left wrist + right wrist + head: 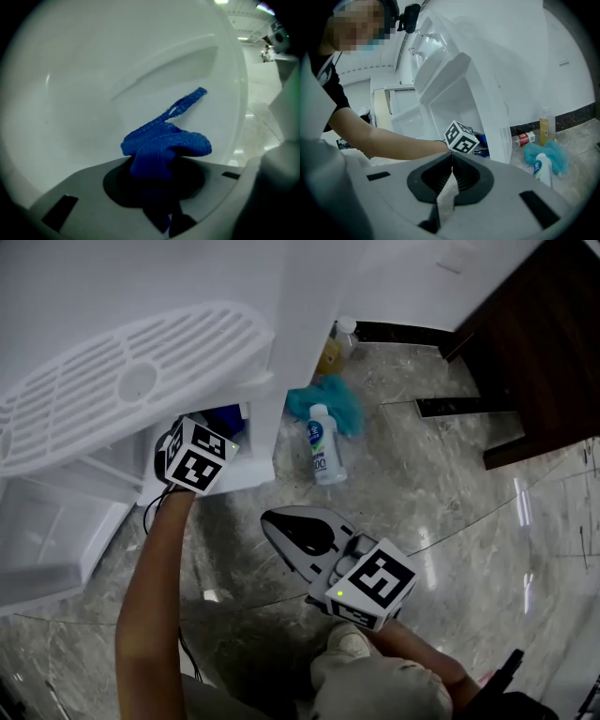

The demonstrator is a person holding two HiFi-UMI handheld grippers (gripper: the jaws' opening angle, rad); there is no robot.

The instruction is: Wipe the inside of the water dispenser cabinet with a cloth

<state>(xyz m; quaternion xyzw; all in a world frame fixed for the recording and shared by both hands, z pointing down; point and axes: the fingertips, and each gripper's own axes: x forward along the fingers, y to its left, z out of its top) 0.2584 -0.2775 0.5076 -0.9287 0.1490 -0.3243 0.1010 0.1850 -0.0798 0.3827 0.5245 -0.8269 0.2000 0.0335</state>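
1. The left gripper (pixel 155 180) reached into the open water dispenser cabinet (pixel 266 432), its jaws pinching a blue cloth (pixel 164 140).
2. The cloth bunched out ahead of the jaws, close against the cabinet's white inner wall, with one loose strip trailing further in.
3. The right gripper (pixel 451 174) hung outside the cabinet, in front of its opening, jaws pressed together.
4. A pale sliver showed in the seam between those jaws. It might have been a thin scrap, but the right gripper view did not settle it.
5. A slotted white drip grille (pixel 122 381) jutted out above the cabinet opening.
6. On the marble floor (pixel 441 484) just beside the cabinet's outer wall lay a teal rag (pixel 330 399), with a white bottle (pixel 323 446) on its side touching it.
7. A yellow bottle (pixel 330 352) stood beyond the rag, by the cabinet's far corner, and a red can (pixel 526 138) lay next to it.
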